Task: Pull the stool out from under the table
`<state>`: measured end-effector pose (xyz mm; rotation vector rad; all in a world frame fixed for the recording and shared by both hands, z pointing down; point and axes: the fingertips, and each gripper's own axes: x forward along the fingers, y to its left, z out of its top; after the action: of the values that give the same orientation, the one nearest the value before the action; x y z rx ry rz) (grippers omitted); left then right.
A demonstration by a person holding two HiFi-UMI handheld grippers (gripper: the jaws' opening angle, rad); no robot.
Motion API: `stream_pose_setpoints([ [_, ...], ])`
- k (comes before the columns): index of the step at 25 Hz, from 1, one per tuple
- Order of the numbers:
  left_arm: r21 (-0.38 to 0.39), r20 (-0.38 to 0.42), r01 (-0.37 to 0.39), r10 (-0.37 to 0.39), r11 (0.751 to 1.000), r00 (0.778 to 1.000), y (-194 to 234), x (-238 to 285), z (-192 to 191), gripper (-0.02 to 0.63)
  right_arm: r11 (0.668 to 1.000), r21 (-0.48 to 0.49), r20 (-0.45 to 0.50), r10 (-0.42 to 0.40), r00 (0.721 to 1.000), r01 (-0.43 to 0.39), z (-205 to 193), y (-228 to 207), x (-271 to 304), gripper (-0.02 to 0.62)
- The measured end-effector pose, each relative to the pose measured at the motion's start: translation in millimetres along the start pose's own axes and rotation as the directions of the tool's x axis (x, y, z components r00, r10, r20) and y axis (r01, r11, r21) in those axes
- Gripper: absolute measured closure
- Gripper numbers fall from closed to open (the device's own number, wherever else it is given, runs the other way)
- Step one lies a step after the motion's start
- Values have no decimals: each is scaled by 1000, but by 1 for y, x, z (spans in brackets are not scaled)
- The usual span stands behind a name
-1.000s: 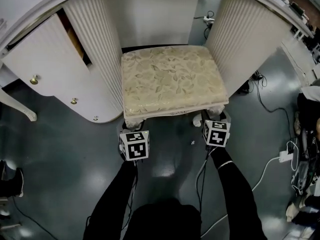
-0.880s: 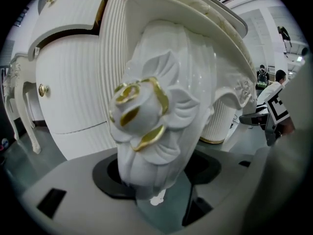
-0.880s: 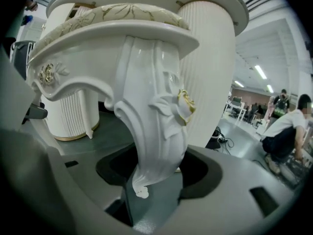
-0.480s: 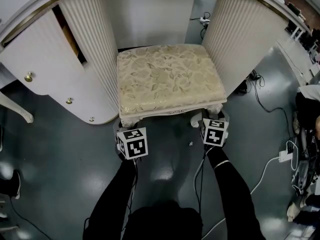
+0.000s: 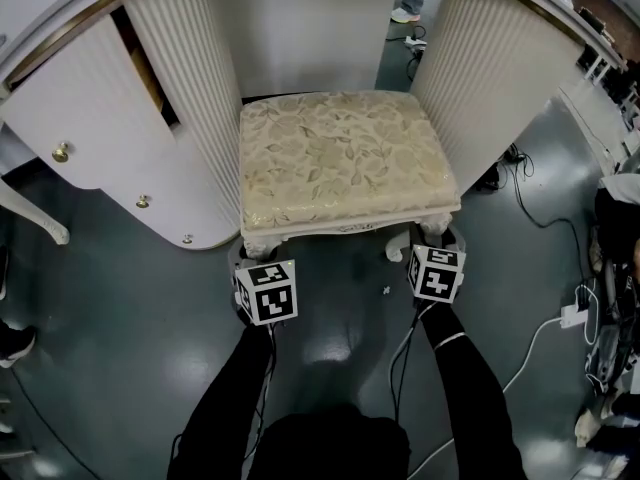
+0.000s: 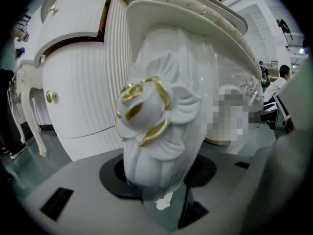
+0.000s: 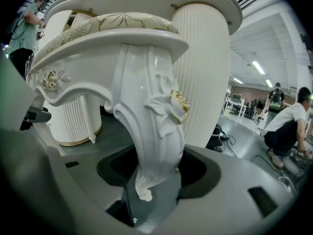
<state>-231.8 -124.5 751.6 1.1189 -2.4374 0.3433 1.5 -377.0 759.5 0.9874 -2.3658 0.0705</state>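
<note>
A cream stool (image 5: 345, 163) with a leaf-patterned cushion stands on the grey floor (image 5: 120, 318), its back half tucked into the knee space of a white table (image 5: 300, 18), between the left fluted pedestal (image 5: 195, 88) and the right fluted pedestal (image 5: 490, 68). The person's black-sleeved arms reach down to its near edge. The left gripper (image 5: 262, 266) sits at the stool's near left corner and the right gripper (image 5: 434, 252) at its near right corner. In the left gripper view, the carved front left leg (image 6: 156, 126), with its gilded rosebud, stands between the two jaws, which press against it from either side. In the right gripper view, the curved front right leg (image 7: 151, 111) stands likewise in the gap, the jaws closed onto it just above its scrolled foot. A cabinet door (image 5: 90, 138) with brass knobs hangs ajar at the left.
</note>
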Motion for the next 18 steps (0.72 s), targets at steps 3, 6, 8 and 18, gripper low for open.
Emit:
stream_pose_setpoints([
  [3,-6,11,-6,6,1000,1000,1,-5,1,391,1000,-5,7,11,1000,-11,1,1,-5,347],
  [6,-12,-14,1,-1,1000,1000,0,-3,0,391,1000,-8,-8,8,1000,-8,1,0,-8,347],
  [8,-9,-34,10,-10,1000,999,-1,-2,-4,393,1000,-3,-36,1,999,-2,-4,1,-11,348],
  [18,-29,-129,65,-68,997,989,-5,-15,-6,391,1000,-20,-152,-20,988,18,1,-6,-37,348],
])
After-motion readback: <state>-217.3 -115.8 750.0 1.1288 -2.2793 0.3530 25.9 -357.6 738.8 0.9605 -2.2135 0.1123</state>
